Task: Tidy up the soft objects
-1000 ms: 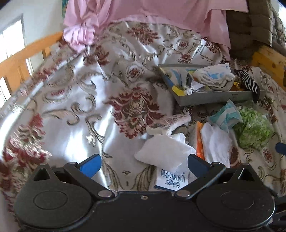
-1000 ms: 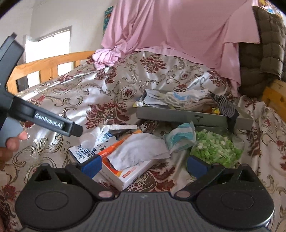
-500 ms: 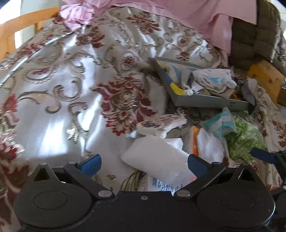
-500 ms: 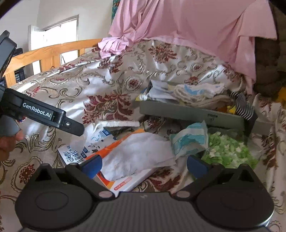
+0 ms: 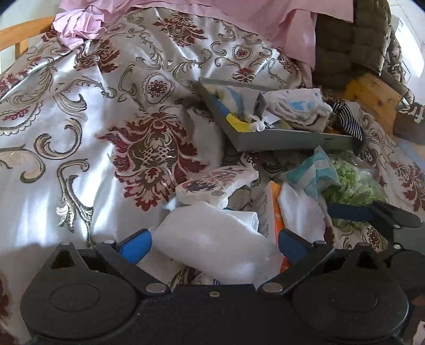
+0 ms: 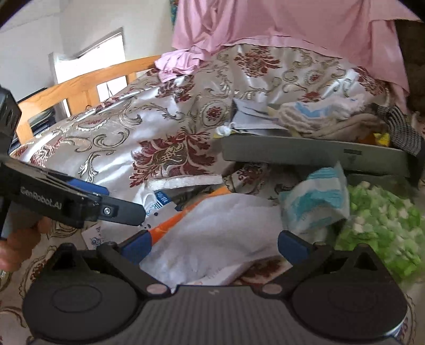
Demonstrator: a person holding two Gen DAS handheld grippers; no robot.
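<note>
**Both claws lowered onto the pile of soft things on the bed**

Since a second before, both claws had dropped closer to the heap, so the white cloths filled more of each view and the window slipped out of the left camera's sight.

The left claw (image 5: 212, 245) stood wide open, its blue fingertips on either side of a folded white cloth (image 5: 212, 241), gripping nothing. That cloth looked soft, plain and slightly fuzzy, lying over a printed white packet whose text was too cut off to read. Just beyond it lay a flat pad (image 5: 216, 184) printed in dark red.

The right claw (image 6: 213, 246) was likewise fully spread and empty, straddling a second white cloth (image 6: 223, 231), which draped across an orange-and-white tissue box (image 6: 170, 225). Beside that cloth sat a crumpled teal-and-white pack (image 6: 316, 199), and to its right a clear bag of green and white foam bits (image 6: 382, 215).

Behind the heap, a grey tray (image 5: 287, 139) rested on the patterned bedspread (image 5: 79, 127) and held a folded white-and-blue towel (image 5: 297, 108) and a striped dark cloth (image 5: 348, 119) hanging over its edge. A pink sheet (image 6: 292, 24) hung behind the bed.
</note>
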